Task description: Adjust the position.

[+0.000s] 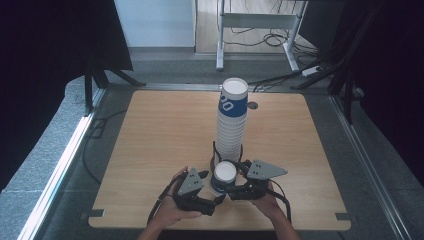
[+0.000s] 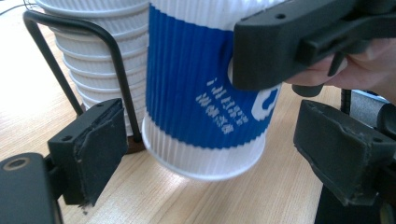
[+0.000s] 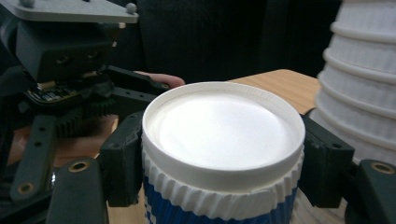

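Beside the stack, the right hand-held gripper clamps a cup; the left hand-held gripper gapes around it, probably to take over.

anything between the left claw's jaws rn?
Yes, in the left gripper view a blue-and-white cup sits between the open left claw jaws, untouched by them. The right claw holds it near the rim.
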